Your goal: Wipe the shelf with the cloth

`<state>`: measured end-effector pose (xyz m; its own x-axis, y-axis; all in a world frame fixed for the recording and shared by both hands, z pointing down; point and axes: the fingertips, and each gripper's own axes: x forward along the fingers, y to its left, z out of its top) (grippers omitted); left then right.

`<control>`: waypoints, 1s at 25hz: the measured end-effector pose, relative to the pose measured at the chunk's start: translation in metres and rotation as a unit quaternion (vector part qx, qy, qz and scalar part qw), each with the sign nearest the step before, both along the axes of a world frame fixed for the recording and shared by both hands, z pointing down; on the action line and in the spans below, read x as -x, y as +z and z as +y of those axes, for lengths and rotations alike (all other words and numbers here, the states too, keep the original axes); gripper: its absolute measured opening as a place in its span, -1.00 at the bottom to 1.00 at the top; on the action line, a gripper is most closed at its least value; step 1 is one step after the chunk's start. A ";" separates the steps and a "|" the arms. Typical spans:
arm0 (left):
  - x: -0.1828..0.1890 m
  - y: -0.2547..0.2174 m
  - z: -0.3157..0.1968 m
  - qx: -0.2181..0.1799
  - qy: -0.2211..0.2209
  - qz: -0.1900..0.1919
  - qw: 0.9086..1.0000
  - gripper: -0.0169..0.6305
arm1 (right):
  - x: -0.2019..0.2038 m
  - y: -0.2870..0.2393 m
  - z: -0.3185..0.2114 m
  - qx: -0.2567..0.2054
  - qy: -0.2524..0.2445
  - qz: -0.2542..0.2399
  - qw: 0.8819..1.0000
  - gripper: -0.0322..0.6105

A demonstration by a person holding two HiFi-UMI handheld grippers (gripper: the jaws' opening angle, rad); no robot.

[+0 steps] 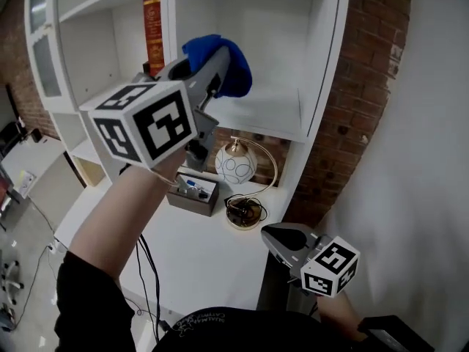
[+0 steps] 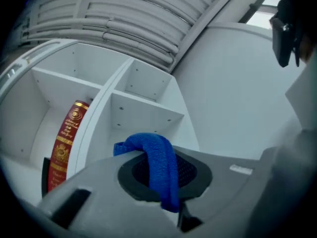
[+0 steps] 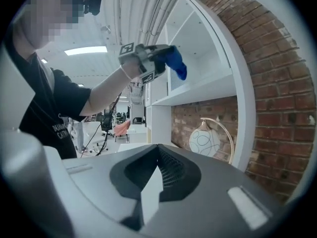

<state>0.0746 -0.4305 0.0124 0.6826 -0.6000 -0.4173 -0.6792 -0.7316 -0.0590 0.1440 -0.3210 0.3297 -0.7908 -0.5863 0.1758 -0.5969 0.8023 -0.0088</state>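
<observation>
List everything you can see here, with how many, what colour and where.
cloth: one, blue, clamped in the left gripper, up at the shelf's right compartment
shelf: one unit, white, against the wall
book: one, red with gold, upright in the left compartment
lamp: one, white globe on a gold arc, under the shelf board
box: one, dark, on the desk left of the lamp
cables: one black tangle, by the lamp's base
desk: one, white, below the shelf
brick wall: red-brown, right of the shelf
left gripper: grey, raised, shut on the cloth
right gripper: grey, low, shut, empty
</observation>
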 end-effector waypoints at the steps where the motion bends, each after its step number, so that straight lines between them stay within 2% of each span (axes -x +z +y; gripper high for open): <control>1: -0.009 -0.009 -0.006 0.004 -0.005 -0.012 1.000 -0.91 | 0.001 0.000 0.005 0.000 -0.011 0.005 1.000 -0.88; 3: -0.022 -0.024 -0.023 0.011 -0.027 -0.022 0.999 -0.91 | 0.001 0.002 0.013 -0.006 -0.025 0.026 0.999 -0.88; 5: -0.030 -0.030 -0.046 0.013 -0.066 -0.040 0.997 -0.91 | -0.002 0.007 0.016 -0.012 -0.024 0.053 0.998 -0.88; 7: -0.035 -0.023 -0.075 0.035 -0.102 -0.061 0.992 -0.91 | -0.003 0.013 0.019 -0.010 -0.024 0.067 0.997 -0.88; 12: -0.045 0.003 -0.139 0.130 -0.116 -0.050 0.983 -0.91 | -0.010 0.019 0.021 0.017 -0.030 0.013 0.999 -0.88; 15: -0.050 0.015 -0.167 0.196 -0.099 -0.033 0.975 -0.91 | -0.024 0.021 0.018 0.032 -0.009 -0.006 0.999 -0.88; 17: -0.049 0.020 -0.184 0.237 -0.089 -0.031 0.967 -0.83 | -0.032 0.016 0.013 0.034 0.002 -0.014 0.999 -0.88; 19: -0.043 0.022 -0.200 0.258 -0.099 -0.038 0.960 -0.77 | -0.038 0.007 0.007 0.030 0.009 -0.024 0.999 -0.88; 25: -0.038 0.046 -0.236 0.301 -0.150 -0.055 0.940 -0.85 | -0.039 0.000 -0.005 0.041 0.007 -0.044 0.998 -0.88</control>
